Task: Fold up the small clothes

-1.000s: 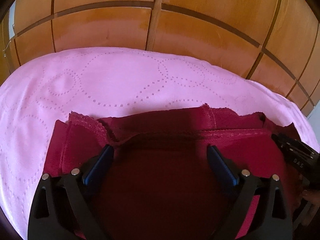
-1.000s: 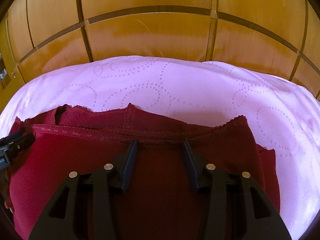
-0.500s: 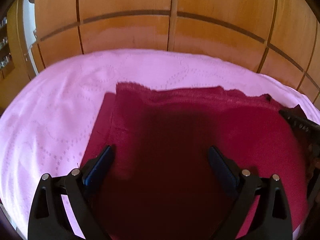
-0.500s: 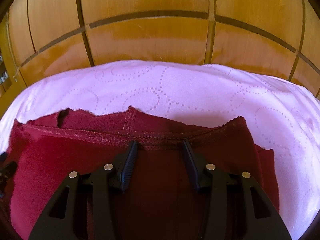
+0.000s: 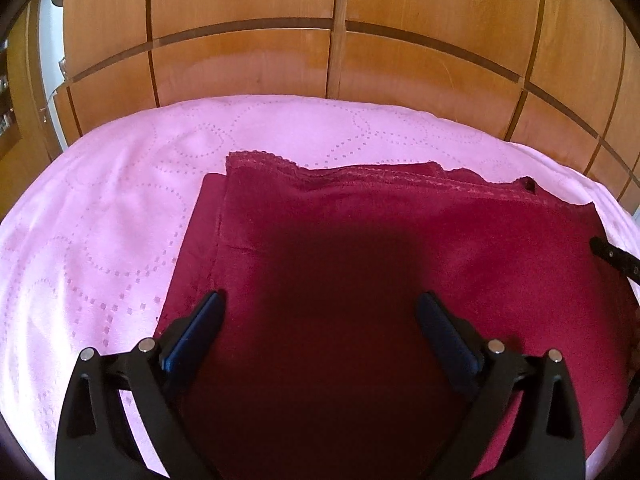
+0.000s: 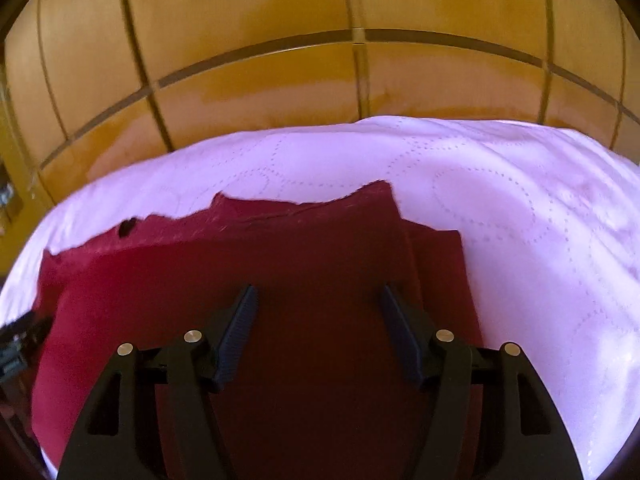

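Your left tongs (image 5: 320, 308) and right tongs (image 6: 316, 300) gape empty over the soft, limp maroon garment (image 5: 400, 248) lying mid-bed on the pink bedspread (image 5: 100, 208), seemingly folded once, so pinch its lace-trimmed far corners.

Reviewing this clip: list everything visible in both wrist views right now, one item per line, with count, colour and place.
garment: one, dark red, lace-trimmed far edge, lying folded flat on the pink cover, under both grippers.
pink cover: one, pale pink with dotted ring pattern, spread beneath the garment.
wood panelling: orange-brown panels with dark grooves, behind the cover.
left gripper: one, black with blue-padded fingers, spread open above the garment's left part, holding nothing.
right gripper: one, black with dark ribbed fingers, open above the garment's right part, holding nothing.
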`<action>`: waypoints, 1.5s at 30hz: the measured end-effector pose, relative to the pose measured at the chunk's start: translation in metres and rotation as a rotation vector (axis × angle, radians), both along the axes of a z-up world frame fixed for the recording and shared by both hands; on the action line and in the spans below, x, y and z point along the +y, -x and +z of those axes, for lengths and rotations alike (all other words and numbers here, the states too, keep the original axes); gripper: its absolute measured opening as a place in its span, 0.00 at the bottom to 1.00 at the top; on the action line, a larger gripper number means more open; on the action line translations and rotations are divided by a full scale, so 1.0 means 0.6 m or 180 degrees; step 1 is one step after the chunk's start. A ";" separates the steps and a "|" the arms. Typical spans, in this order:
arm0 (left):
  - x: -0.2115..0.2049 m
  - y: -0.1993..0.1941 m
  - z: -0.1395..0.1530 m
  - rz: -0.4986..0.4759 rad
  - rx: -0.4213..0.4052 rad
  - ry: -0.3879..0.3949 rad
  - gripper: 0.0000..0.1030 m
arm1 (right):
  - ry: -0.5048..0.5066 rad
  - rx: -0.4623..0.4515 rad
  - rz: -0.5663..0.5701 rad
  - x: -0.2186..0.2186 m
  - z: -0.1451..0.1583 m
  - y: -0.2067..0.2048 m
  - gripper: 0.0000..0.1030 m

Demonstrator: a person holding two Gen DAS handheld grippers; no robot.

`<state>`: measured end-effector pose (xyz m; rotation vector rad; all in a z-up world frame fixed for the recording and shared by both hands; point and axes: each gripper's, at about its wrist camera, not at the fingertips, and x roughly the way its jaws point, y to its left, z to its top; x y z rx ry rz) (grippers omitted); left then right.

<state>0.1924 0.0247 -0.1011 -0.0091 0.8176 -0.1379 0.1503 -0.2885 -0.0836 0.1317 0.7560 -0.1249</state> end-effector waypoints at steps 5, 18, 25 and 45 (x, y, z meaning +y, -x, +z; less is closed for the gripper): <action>-0.005 0.019 0.012 0.0015 -0.0054 -0.0053 0.95 | 0.0164 -0.0003 -0.0006 0.015 -0.001 -0.001 0.65; -0.002 0.099 0.031 -0.0025 -0.0076 -0.0005 0.98 | 0.0277 0.0066 0.0024 0.026 -0.001 0.010 0.83; -0.012 0.122 0.027 -0.0126 -0.0024 -0.0053 0.98 | 0.0266 -0.0133 -0.0076 0.032 0.011 0.047 0.88; -0.064 0.195 0.062 -0.1007 -0.0284 0.0692 0.54 | -0.1789 -0.0381 -0.0342 -0.145 0.001 0.224 0.85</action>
